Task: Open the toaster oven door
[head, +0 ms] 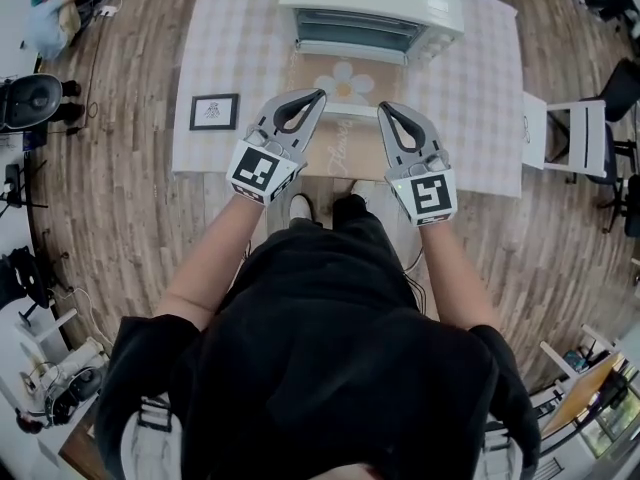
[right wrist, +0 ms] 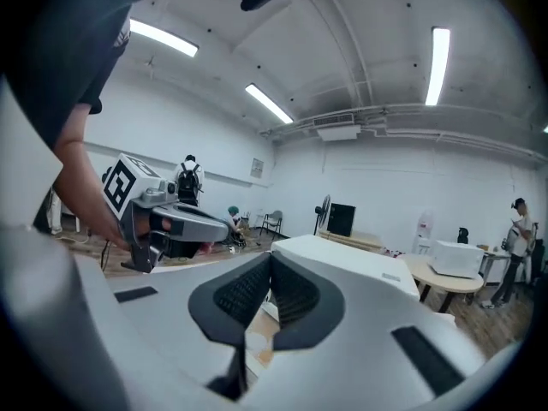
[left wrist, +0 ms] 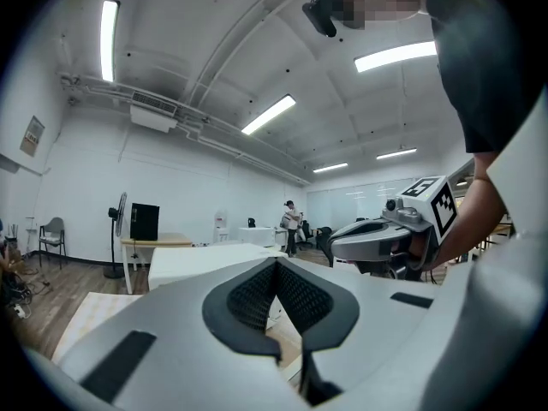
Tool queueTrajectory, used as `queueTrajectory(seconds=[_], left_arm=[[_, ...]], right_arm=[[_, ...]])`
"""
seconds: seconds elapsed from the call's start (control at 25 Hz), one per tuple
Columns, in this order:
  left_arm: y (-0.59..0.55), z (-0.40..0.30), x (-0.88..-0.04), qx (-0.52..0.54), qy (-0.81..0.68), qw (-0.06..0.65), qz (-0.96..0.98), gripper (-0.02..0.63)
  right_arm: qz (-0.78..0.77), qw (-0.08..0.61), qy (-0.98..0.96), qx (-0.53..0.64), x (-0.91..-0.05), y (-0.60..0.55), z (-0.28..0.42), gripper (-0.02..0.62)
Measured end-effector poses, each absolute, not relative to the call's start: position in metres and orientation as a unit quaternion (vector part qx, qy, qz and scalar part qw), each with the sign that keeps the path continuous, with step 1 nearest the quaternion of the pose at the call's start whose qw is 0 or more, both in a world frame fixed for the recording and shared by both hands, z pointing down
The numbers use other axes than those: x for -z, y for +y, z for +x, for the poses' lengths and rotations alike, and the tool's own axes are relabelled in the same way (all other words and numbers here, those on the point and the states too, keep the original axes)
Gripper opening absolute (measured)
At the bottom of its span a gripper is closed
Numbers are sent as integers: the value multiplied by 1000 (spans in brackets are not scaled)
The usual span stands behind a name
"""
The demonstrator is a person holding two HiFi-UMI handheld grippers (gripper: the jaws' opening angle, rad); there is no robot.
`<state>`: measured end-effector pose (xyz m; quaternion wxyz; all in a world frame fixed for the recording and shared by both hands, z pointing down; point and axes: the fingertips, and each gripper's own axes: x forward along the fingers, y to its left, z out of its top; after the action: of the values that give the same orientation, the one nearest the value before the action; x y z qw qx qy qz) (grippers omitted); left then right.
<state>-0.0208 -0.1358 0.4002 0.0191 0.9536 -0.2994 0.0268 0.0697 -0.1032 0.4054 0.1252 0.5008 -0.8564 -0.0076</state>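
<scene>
The toaster oven [head: 372, 6] sits at the far middle of the table [head: 480, 98]. It is a white, boxy metal body whose long axis runs left to right, and its front faces the person. Its glass door [head: 355, 34] looks shut against the front, with rack lines showing behind the pane. No brand can be read on it. In front of the oven lies a brown mat [head: 320, 80] printed with a white daisy. The cursive line below the flower is too small to read. The table wears a pale checked cloth, and a small dark-framed picture [head: 214, 111] lies flat near its left edge. Its print is also illegible. The left gripper [head: 316, 96] and the right gripper [head: 383, 109] hover side by side over the mat, both pointing toward the oven and short of it. They have smooth grey shells, ribbed black pads and cubes with black-and-white square markers. In each gripper view the jaws meet at the tips with nothing between them. The floor [head: 130, 198] is wood plank, and a white chair [head: 572, 128] stands to the table's right.
</scene>
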Motion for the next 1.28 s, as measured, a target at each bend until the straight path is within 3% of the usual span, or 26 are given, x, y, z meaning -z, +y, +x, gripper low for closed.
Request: queueTrajectory(seconds=[0.28,1.28], left_arm=[[-126,-11,-367,4,-287,1,958,17],[-133,-2,-355,-2,-302,-7,953,17]], right_arm=[[481,76,-873,23,-382,-100,74,18],[482,45,-874,36,-349,-110,91,17]])
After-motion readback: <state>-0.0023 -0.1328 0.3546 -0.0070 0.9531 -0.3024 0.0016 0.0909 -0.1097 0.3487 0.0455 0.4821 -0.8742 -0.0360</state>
